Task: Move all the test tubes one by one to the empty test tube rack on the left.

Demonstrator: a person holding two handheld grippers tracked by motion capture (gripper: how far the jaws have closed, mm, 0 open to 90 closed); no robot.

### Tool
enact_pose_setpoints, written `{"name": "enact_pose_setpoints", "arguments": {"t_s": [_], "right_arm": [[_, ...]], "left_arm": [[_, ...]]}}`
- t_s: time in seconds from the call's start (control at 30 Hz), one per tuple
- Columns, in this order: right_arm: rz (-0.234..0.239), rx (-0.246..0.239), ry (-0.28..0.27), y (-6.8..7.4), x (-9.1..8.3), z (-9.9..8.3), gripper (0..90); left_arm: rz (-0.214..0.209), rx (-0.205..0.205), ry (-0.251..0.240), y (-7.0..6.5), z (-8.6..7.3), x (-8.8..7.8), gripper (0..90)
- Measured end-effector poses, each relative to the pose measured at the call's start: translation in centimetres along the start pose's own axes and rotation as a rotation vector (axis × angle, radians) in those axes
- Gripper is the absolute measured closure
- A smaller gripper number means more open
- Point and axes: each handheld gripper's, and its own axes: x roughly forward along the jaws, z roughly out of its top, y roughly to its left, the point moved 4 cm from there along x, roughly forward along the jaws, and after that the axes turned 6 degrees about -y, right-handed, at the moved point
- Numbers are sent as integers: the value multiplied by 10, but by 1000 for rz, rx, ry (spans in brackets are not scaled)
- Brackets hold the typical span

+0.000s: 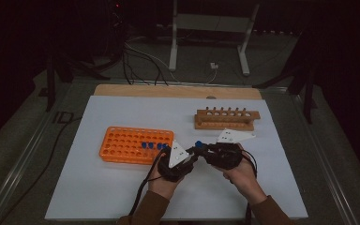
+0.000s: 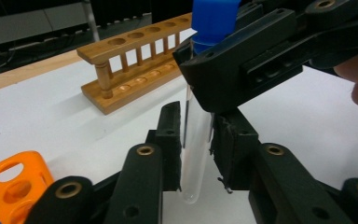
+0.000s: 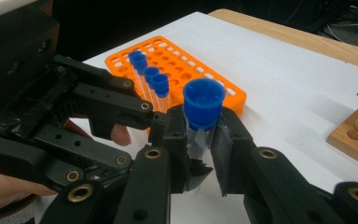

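Just above the white table (image 1: 122, 197), both grippers clasp one clear test tube (image 2: 196, 140) with a blue cap (image 3: 203, 102): the right gripper (image 3: 200, 140) below the cap, the left gripper (image 2: 196, 154) lower down. Beyond stand an orange rack (image 1: 126, 143) holding seemingly three capped tubes (image 3: 151, 77), then a wooden rack (image 1: 225, 119).

A laboratory-like recording room is suggested; an orange tube rack (image 1: 136, 145) and a wooden tube rack (image 1: 226, 119) are seen at the centre on a white table (image 1: 122, 197); cables (image 1: 140, 61) and a metal stand (image 1: 211, 28) are seen at the top, in darkness.
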Motion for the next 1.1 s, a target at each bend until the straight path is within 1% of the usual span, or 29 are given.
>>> {"name": "enact_pose_setpoints", "arguments": {"t_s": [0.07, 0.17, 0.2, 0.33, 0.37, 0.43, 0.5, 0.57, 0.67, 0.73, 0.8, 0.83, 0.93, 1.03, 1.1], "right_arm": [[1, 0, 0, 0, 0, 0, 773], [5, -3, 0, 0, 0, 0, 765], [5, -2, -2, -1, -1, -1, 727], [25, 4, -30, -3, -5, 0, 522], [26, 4, -33, -4, -6, -1, 484], [4, 5, -46, -7, -9, -1, 405], [-8, 7, -59, -9, -12, -3, 357], [-33, -8, -66, -12, -15, -5, 302], [-89, -36, -71, -18, -19, -11, 197], [-107, -23, -70, -22, -21, -16, 156], [-134, -13, -67, -26, -22, -21, 134], [-140, -10, -66, -28, -23, -24, 103], [-164, 6, -60, -34, -25, -31, 48], [-186, 17, -56, -40, -28, -37, 31], [-201, 16, -54, -43, -31, -40, 23]], "left_arm": [[-7, 5, 3, 0, 0, 0, 764], [-10, 2, 5, 0, 0, 0, 771], [-9, 1, 7, 0, 0, -1, 771], [-1, -3, 16, 5, -1, -3, 772], [0, -10, 16, 7, -1, -4, 772], [3, -19, 10, 9, -2, -6, 772], [2, -31, 4, 12, -3, -10, 772], [-7, -36, -4, 14, -4, -14, 772], [-14, -25, -6, 16, -5, -21, 772], [-14, -19, -7, 17, -6, -24, 772], [-14, -19, -9, 20, -6, -28, 772], [-14, -21, -11, 21, -6, -30, 772], [-6, -31, -19, 27, -7, -37, 772], [0, -45, -21, 34, -10, -44, 772], [5, -51, -20, 38, -12, -51, 772]]}}
